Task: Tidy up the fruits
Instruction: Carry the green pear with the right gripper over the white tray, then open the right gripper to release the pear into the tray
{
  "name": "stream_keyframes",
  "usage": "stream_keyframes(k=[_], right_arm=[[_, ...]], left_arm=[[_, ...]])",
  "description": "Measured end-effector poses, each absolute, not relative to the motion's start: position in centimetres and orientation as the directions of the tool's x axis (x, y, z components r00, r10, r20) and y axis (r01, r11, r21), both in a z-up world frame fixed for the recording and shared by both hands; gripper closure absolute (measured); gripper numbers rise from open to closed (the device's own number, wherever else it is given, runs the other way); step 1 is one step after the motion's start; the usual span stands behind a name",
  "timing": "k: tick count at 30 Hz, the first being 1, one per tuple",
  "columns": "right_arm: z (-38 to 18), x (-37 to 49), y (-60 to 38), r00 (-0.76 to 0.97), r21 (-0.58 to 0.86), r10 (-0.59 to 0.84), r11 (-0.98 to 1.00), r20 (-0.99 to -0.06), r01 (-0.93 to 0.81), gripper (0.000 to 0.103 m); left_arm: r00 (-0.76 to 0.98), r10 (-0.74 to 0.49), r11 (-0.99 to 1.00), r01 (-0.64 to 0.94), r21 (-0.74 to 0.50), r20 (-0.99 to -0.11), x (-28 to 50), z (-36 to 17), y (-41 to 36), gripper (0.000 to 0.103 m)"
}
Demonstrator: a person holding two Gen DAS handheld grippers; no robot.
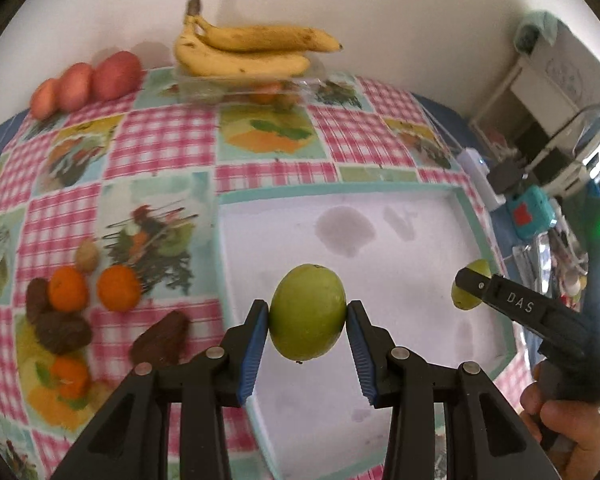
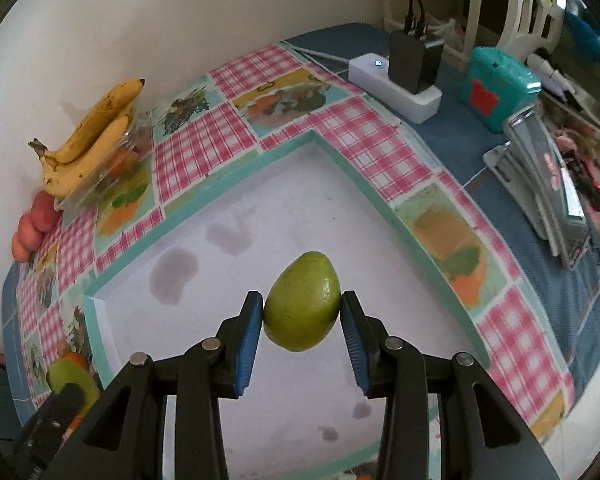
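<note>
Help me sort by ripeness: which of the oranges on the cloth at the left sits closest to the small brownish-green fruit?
The left orange of the upper pair: the small brownish-green fruit lies just above it. The right orange sits slightly farther, and the lowest orange is well below.

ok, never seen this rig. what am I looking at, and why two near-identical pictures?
No robot here: a person holds a two-finger clamp tool in each hand, each carrying a fisheye camera that looks along its fingers. One picture is from the left gripper, the other from the right gripper. Each is clamped on its own green fruit: the left fruit and the right fruit, both held above a white tray. On the checked tablecloth lie bananas on a clear box, red apples, oranges and some brown fruits. The left view also shows the right gripper from the side.
</note>
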State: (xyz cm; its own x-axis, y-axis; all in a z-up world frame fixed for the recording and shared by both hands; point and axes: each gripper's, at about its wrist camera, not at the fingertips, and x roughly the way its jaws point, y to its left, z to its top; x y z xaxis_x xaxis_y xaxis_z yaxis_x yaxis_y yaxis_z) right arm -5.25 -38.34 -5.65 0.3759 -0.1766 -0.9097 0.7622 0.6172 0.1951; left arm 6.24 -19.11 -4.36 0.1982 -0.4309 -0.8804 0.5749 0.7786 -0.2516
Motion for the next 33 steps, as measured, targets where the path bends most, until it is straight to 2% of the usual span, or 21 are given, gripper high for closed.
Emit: stream_keyframes(k=[9, 21, 23, 25, 27, 29, 31, 33], right_arm=[[-7.7, -4.3, -38.8, 0.331, 0.158, -0.180, 0.613, -0.926, 0.774, 0.061], [-7.9, -4.4, -38.7, 0.322, 0.139, -0.189, 0.626, -0.928, 0.767, 0.061], [-7.6, -4.4, -38.7, 0.331, 0.139, -0.196, 0.631, -0.923, 0.763, 0.057], [-7.2, -4.4, -38.6, 0.338, 0.138, -0.208, 0.633, -0.918, 0.762, 0.048], [-6.9, -4.4, -38.6, 0.343, 0.136, -0.214, 0.636, -0.915, 0.760, 0.046], [-6.7, -4.5, -38.6, 0.344, 0.133, -0.220, 0.636, -0.913, 0.760, 0.037], [-6.3, -4.5, -38.5, 0.349, 0.131, -0.230, 0.637, -0.908, 0.760, 0.032], [-6.0, -4.5, -38.3, 0.359, 0.131, -0.236, 0.645, -0.903, 0.753, 0.029]], left_arm=[[0.166, -0.369, 0.780, 0.591, -0.207, -0.915, 5.9, -7.6, -20.5, 0.060], [0.160, -0.363, 0.784, 0.585, -0.208, -0.918, 5.7, -7.7, -20.6, 0.059], [0.154, -0.367, 0.785, 0.580, -0.217, -0.918, 5.7, -7.5, -20.4, 0.056], [0.158, -0.382, 0.786, 0.574, -0.230, -0.911, 5.8, -6.7, -20.2, 0.043], [0.171, -0.397, 0.786, 0.571, -0.238, -0.902, 5.7, -5.8, -19.8, 0.034], [0.187, -0.399, 0.790, 0.567, -0.234, -0.898, 5.8, -5.0, -19.5, 0.028], [0.221, -0.380, 0.810, 0.549, -0.207, -0.898, 6.0, -4.3, -18.8, 0.018], [0.256, -0.347, 0.831, 0.529, -0.170, -0.902, 6.3, -3.8, -18.1, 0.014]])
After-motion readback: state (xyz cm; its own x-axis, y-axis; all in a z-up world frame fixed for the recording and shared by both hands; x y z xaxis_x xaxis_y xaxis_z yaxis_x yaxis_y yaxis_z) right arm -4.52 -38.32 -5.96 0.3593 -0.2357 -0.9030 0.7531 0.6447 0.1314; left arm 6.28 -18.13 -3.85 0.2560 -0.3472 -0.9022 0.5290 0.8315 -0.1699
